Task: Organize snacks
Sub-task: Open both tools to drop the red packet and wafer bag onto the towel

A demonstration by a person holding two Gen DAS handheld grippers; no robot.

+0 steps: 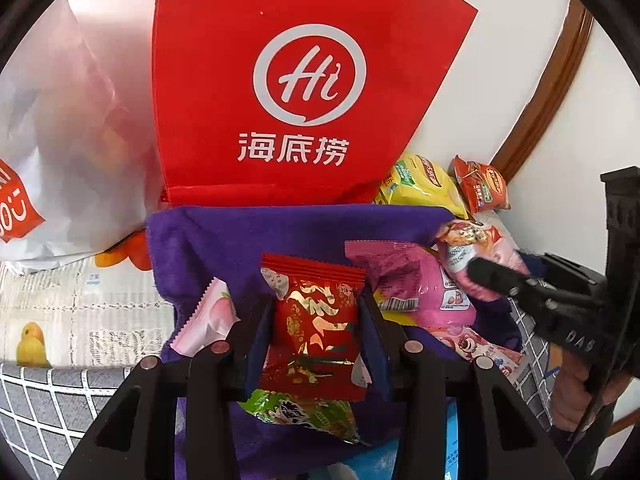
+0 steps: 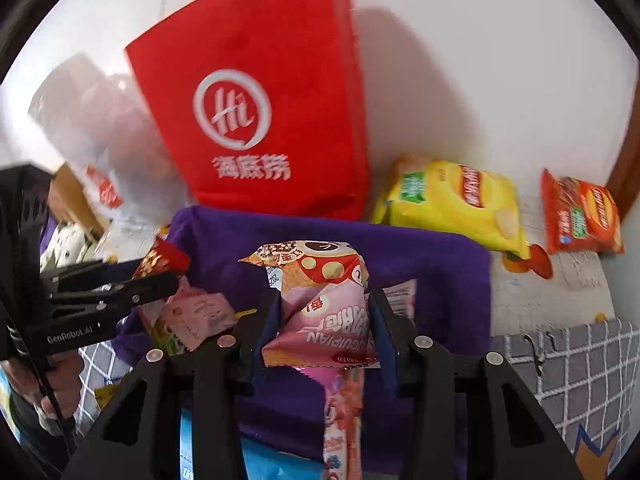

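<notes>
Left gripper (image 1: 318,312) clamping a red snack packet (image 1: 316,320), holding it above the purple cloth (image 1: 248,232). Right gripper (image 2: 326,312) squeezing a pink snack bag (image 2: 320,300) over that cloth too. Red tote bag (image 1: 296,80) standing just behind; yellow chip bag (image 2: 452,204) lying beside it.

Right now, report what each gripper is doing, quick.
Left gripper: closed on the red foil snack packet with gold print.
Right gripper: closed on the pink and orange plastic snack packet.
</notes>
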